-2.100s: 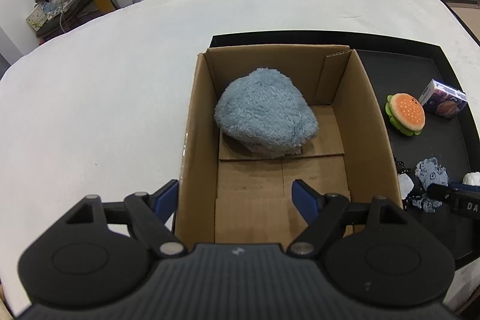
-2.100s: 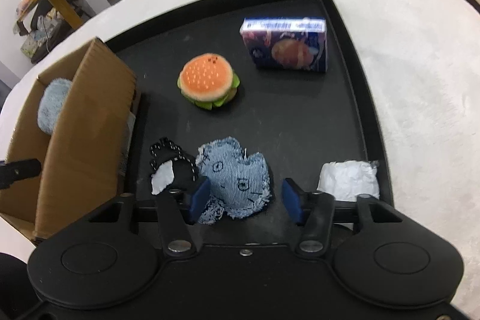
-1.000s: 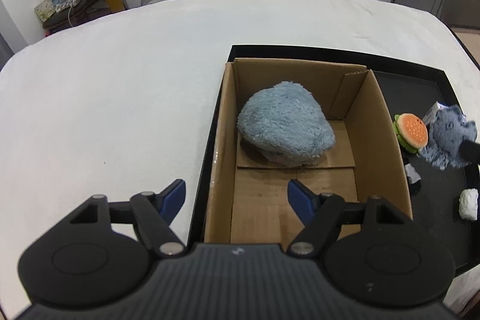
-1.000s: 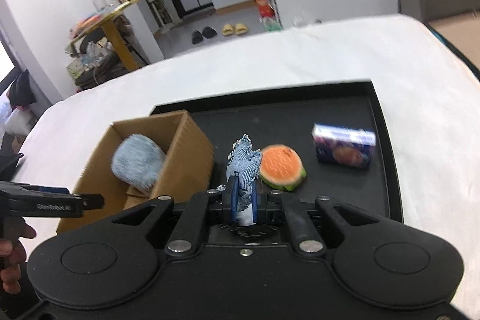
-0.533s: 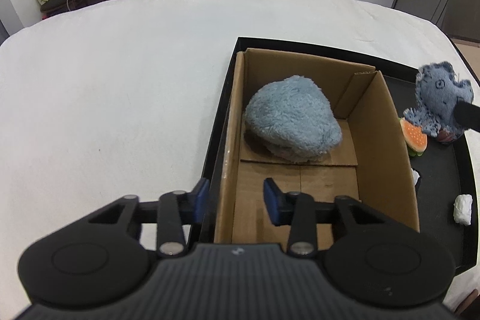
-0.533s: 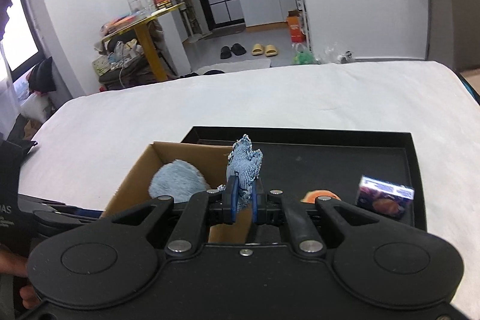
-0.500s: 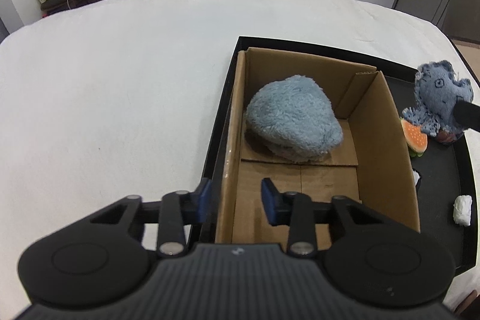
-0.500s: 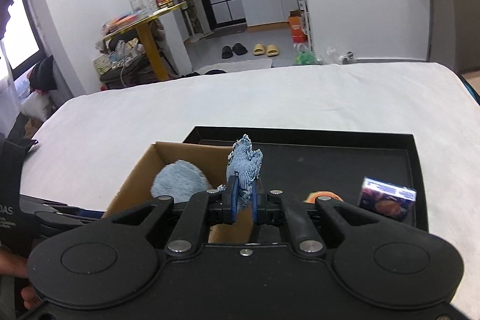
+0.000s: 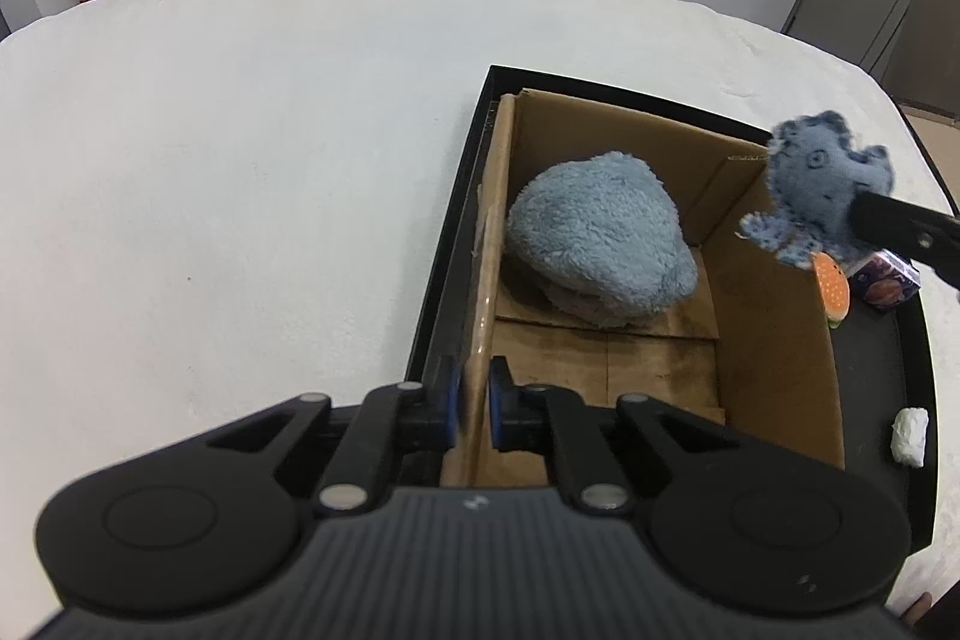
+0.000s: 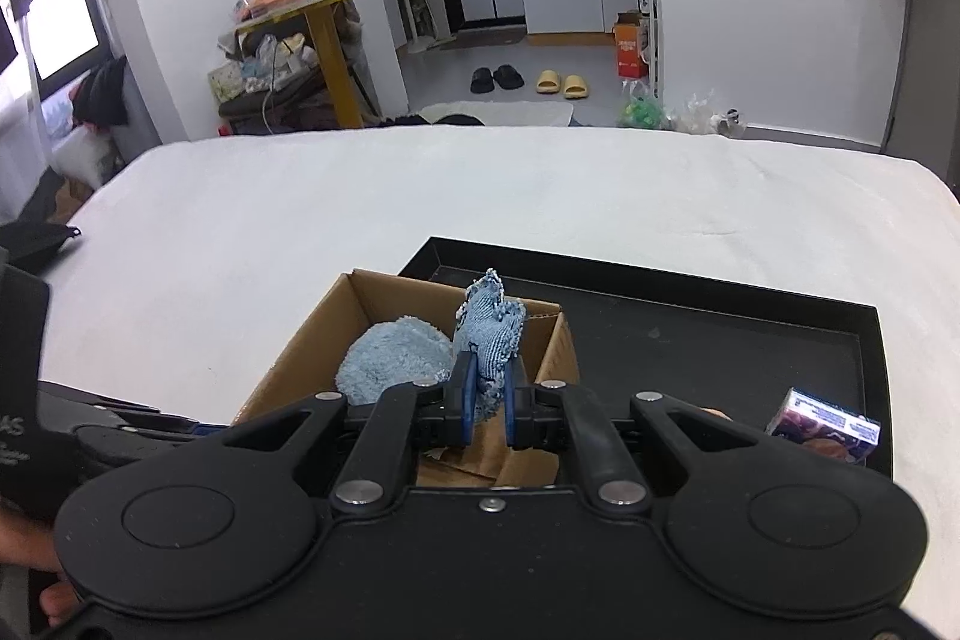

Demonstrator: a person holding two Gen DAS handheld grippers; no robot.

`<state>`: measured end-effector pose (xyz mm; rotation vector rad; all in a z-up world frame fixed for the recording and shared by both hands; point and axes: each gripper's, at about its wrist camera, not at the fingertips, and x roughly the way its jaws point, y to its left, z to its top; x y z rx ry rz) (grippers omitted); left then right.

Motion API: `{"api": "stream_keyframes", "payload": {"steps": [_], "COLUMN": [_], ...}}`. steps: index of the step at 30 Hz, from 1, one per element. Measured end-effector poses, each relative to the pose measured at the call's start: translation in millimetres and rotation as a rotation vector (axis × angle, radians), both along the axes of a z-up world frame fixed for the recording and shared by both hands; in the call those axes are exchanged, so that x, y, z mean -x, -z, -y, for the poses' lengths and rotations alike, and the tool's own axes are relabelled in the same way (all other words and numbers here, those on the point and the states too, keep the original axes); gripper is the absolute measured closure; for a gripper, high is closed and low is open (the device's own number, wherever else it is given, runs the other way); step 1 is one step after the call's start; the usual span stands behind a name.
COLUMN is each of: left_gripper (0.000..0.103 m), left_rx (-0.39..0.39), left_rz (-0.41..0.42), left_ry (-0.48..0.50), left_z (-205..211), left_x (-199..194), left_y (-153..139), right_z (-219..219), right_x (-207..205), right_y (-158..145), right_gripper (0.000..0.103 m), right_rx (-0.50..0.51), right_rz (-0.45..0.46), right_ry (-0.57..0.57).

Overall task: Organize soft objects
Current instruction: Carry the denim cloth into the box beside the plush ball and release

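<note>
An open cardboard box stands in a black tray and holds a fluffy light-blue plush. My left gripper is closing on the box's left wall at the near corner, and its blue pads press the cardboard from both sides. My right gripper is shut on a blue denim plush toy. It holds the toy in the air above the box's right wall, beside the fluffy plush. The left wrist view shows the denim toy hanging over that wall.
On the tray floor right of the box lie a burger plush, a small printed tissue pack and a white wad. White cloth covers the table around the tray. A person's hand shows at bottom left.
My left jaws closed from wide open onto the box's left wall. My right gripper carried the denim toy up from the tray and leftward to above the box.
</note>
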<state>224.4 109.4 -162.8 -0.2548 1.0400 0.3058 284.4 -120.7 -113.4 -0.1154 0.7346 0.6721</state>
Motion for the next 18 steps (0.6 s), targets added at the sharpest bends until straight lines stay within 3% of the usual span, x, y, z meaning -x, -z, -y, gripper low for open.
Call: {"api": "stream_keyframes", "payload": {"steps": [3,9,18], "left_gripper": [0.094,0.094,0.094], "left_rx": [0.024,0.026,0.016], "left_rz": [0.002,0.006,-0.003], "left_ry": [-0.012,-0.017,-0.014], "left_z": [-5.0,-8.1,-3.1], "left_x": [0.6,1.2,0.4], "left_y": [-1.0,-3.0,-6.5], "right_z": [-7.4,-19.2,-14.3], "right_x": [-4.6,-7.4,6.4], "right_y": [0.9,9.1,14.9], "right_gripper": [0.091,0.071,0.053], "right_rx": [0.014,0.086,0.135], "right_rz": [-0.004,-0.036,-0.04], "right_ry": [0.001,0.002,0.005]}}
